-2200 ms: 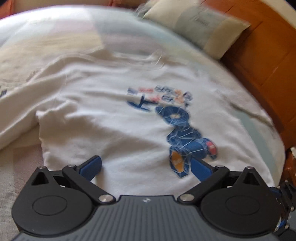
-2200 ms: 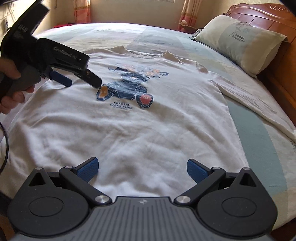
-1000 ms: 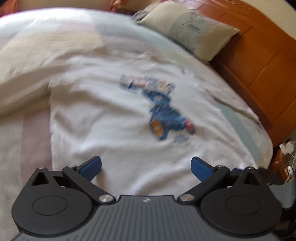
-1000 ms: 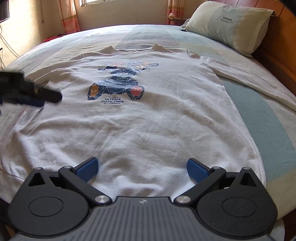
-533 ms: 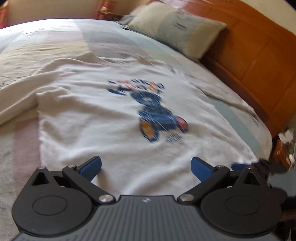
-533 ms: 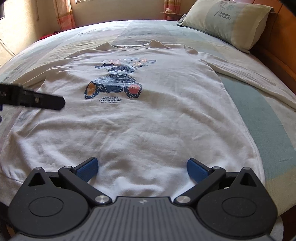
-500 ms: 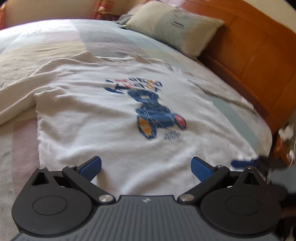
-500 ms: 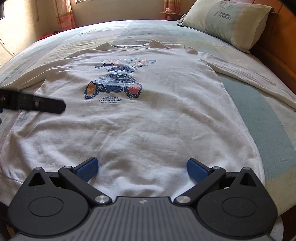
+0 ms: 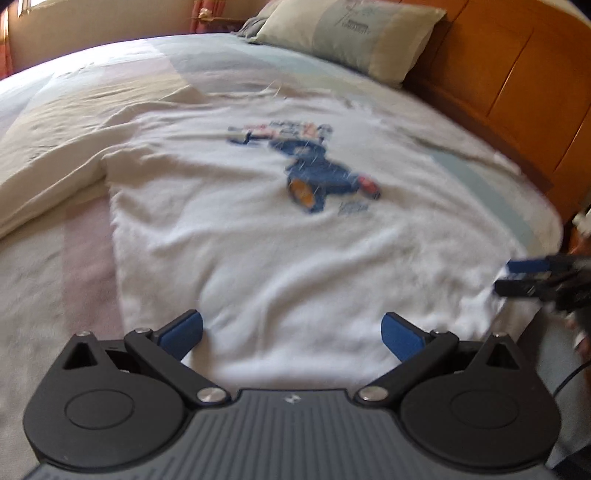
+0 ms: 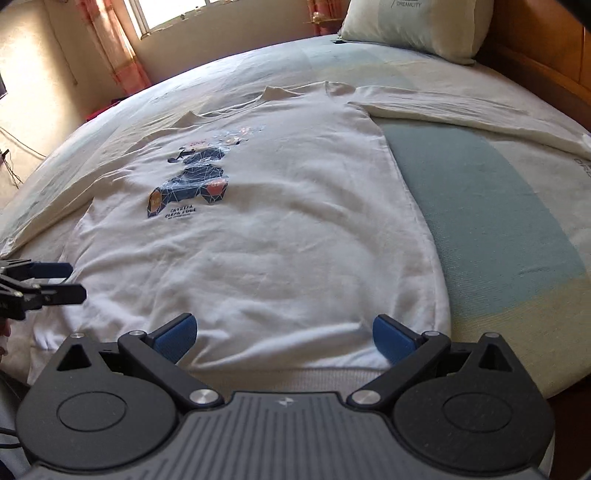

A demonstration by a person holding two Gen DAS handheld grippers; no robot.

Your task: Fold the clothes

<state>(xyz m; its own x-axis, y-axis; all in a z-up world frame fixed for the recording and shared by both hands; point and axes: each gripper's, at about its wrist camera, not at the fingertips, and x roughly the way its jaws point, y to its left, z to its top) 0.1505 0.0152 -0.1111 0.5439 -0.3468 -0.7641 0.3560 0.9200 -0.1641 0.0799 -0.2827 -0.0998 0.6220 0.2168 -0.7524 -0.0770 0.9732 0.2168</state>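
Note:
A white long-sleeved sweatshirt [image 10: 280, 229] with a blue bear print [image 10: 192, 188] lies flat, front up, on the bed, sleeves spread to both sides. My right gripper [image 10: 284, 338] is open, hovering just over the hem [image 10: 295, 373] near the bottom right corner. My left gripper [image 9: 291, 332] is open above the hem on the bottom left side; the view is blurred. The left gripper [image 10: 61, 280] also shows at the left edge of the right wrist view. The right gripper [image 9: 517, 275] appears at the right edge of the left wrist view. Neither holds cloth.
The bed [image 10: 498, 206] has a pastel striped cover. A pillow [image 10: 410, 26] leans against the wooden headboard [image 9: 517, 92] on the right. Curtains and a window [image 10: 166, 14] stand beyond the far side. The bed's near edge runs just below the hem.
Both grippers have dropped lower and closer to the sweatshirt's hem. The left gripper pulled back from over the chest to the bottom left corner. Both stayed open.

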